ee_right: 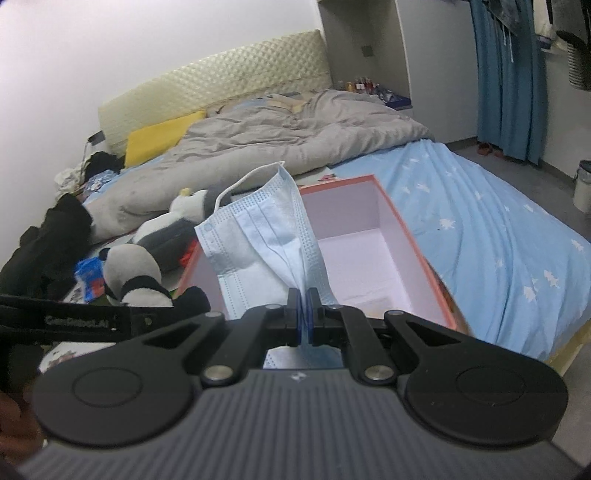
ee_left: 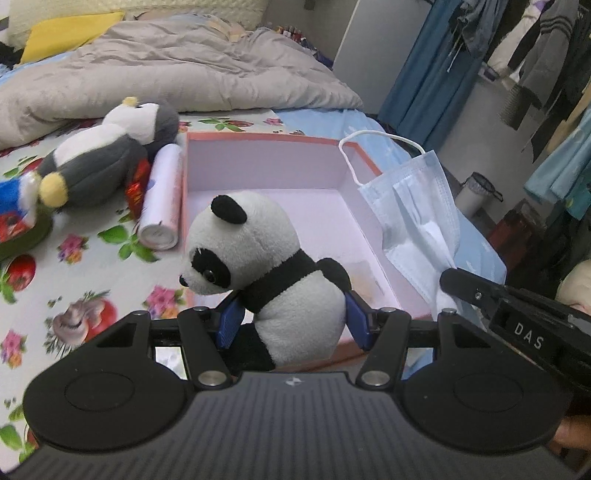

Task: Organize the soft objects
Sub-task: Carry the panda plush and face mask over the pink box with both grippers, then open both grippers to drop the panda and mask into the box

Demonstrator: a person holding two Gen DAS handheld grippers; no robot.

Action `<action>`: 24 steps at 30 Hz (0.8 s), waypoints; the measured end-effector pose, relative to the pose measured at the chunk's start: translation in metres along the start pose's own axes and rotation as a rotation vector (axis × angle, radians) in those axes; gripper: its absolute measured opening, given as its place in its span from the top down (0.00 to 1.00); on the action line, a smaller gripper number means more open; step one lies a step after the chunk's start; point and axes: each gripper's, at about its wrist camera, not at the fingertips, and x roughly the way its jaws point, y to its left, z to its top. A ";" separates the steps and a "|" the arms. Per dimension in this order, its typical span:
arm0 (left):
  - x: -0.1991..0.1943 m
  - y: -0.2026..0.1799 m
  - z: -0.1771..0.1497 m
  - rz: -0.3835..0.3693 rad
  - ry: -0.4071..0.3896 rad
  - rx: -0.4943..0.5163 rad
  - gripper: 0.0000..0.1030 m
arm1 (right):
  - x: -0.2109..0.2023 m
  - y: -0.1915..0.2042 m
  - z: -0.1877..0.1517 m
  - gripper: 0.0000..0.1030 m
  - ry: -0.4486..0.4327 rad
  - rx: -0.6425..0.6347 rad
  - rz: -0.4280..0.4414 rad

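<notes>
My left gripper (ee_left: 293,317) is shut on a black-and-white panda plush (ee_left: 266,266), held upright above the near left corner of an open pink box (ee_left: 258,166) on the bed. My right gripper (ee_right: 304,310) is shut on a light blue face mask (ee_right: 266,236), which hangs above the box (ee_right: 369,243); the mask also shows in the left wrist view (ee_left: 413,206). The panda shows at the left of the right wrist view (ee_right: 133,273). The box interior looks empty.
A grey-and-white penguin plush (ee_left: 103,155), a white roll (ee_left: 162,195), a red packet (ee_left: 136,184) and a blue item (ee_left: 14,192) lie on the floral sheet left of the box. A grey duvet (ee_left: 177,66) and yellow pillow (ee_left: 70,29) lie behind. A bin (ee_right: 583,184) stands on the floor.
</notes>
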 end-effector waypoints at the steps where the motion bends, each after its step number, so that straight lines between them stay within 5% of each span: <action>1: 0.007 -0.001 0.005 0.004 0.006 0.004 0.38 | 0.006 -0.005 0.003 0.93 0.003 0.006 -0.004; 16: 0.133 0.015 0.050 0.044 0.144 -0.003 0.37 | 0.114 -0.059 0.023 0.92 0.137 0.038 -0.016; 24: 0.162 0.022 0.053 0.062 0.178 0.002 0.37 | 0.155 -0.069 0.021 0.91 0.199 0.038 -0.024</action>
